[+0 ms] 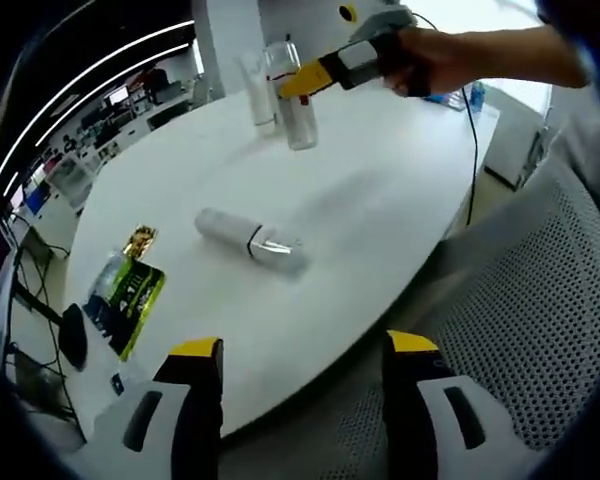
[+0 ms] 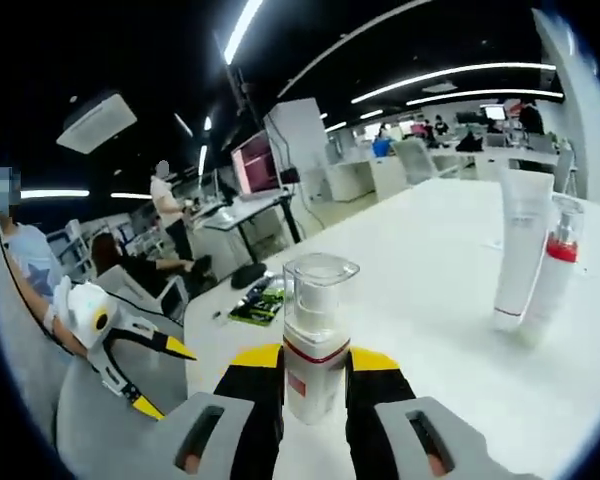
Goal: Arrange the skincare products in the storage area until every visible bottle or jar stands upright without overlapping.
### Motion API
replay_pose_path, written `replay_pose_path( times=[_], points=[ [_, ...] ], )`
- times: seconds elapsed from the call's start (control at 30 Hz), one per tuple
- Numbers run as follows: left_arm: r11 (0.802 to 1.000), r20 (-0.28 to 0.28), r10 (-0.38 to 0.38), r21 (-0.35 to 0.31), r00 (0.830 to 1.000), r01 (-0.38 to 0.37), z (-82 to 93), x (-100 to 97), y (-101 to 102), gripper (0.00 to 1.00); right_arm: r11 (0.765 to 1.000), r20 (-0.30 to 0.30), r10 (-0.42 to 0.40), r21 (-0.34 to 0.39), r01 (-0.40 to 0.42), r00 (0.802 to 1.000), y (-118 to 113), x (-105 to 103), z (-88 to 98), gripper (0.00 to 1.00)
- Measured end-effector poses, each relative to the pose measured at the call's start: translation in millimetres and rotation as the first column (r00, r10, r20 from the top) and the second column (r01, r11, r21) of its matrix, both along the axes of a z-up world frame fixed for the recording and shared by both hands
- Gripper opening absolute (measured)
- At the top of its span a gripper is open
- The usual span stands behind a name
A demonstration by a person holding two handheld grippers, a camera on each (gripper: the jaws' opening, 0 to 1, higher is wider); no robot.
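Right gripper (image 2: 314,372) has its yellow-tipped jaws pressed on either side of a clear-capped bottle (image 2: 315,335), which stands upright on the white table (image 2: 430,300) between them; from the left gripper view the same gripper (image 1: 302,82) reaches in at the far side of the table, held in a person's hand (image 1: 430,60), its yellow tip against that bottle (image 1: 296,100); a pale tube (image 1: 258,95) stands upright just beside it there. In the right gripper view, a white tube (image 2: 520,245) stands on its cap farther along the table, and a slim bottle with a red collar (image 2: 552,268) stands upright just beside it, the two close enough that I cannot tell whether they touch. Nearer the middle of the table, in the left gripper view, a white bottle (image 1: 250,240) lies on its side, well apart from the upright ones; a green and black packet (image 1: 125,290) lies flat near the table's edge, with a small gold wrapper (image 1: 138,240) just beyond it; the packet (image 2: 260,300) also shows past the held bottle in the right gripper view. Left gripper (image 1: 305,365) hangs over the near edge of the table with its jaws spread wide and nothing between them; a grey mesh chair (image 1: 540,300) sits beside the table; a black cable (image 1: 472,150) runs over the far edge. Beyond, people sit at desks (image 2: 250,205) under strip lights.
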State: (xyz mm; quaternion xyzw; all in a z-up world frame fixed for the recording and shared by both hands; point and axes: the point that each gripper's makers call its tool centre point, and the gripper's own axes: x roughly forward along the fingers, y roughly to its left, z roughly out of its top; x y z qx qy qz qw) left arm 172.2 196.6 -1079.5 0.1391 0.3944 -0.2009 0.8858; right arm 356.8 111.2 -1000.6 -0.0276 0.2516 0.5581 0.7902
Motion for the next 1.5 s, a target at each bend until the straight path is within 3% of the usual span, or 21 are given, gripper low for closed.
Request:
replay_pose_path(
  times=[0.5, 0.67, 0.83, 0.93, 1.5],
  points=[
    [0.999, 0.015, 0.013, -0.034, 1.0, -0.012, 2.1, 4.0, -4.4, 0.79, 0.994, 0.087, -0.108, -0.018, 0.11, 0.99, -19.3, 70.6, -16.9, 0.16],
    [0.999, 0.01, 0.008, -0.042, 1.0, -0.008, 1.4, 3.3, -6.6, 0.8, 0.988, 0.146, -0.143, -0.038, 0.15, 0.979, -32.9, 92.9, -22.7, 0.16],
    [0.999, 0.009, 0.006, -0.04, 1.0, -0.005, 1.2, 3.2, -6.3, 0.78, 0.983, 0.167, -0.163, -0.062, 0.176, 0.972, -41.5, 109.9, -32.5, 0.16],
    [0.999, 0.002, 0.002, -0.033, 1.0, -0.002, -0.1, 2.4, -5.7, 0.76, 0.98, 0.155, -0.177, -0.059, 0.188, 0.972, -42.1, 113.5, -35.7, 0.16],
    [1.0, -0.013, -0.001, -0.02, 1.0, 0.001, -3.2, 0.6, -4.2, 0.75, 0.979, 0.236, -0.168, -0.07, 0.189, 0.957, -35.9, 127.5, -43.9, 0.15]
  ],
)
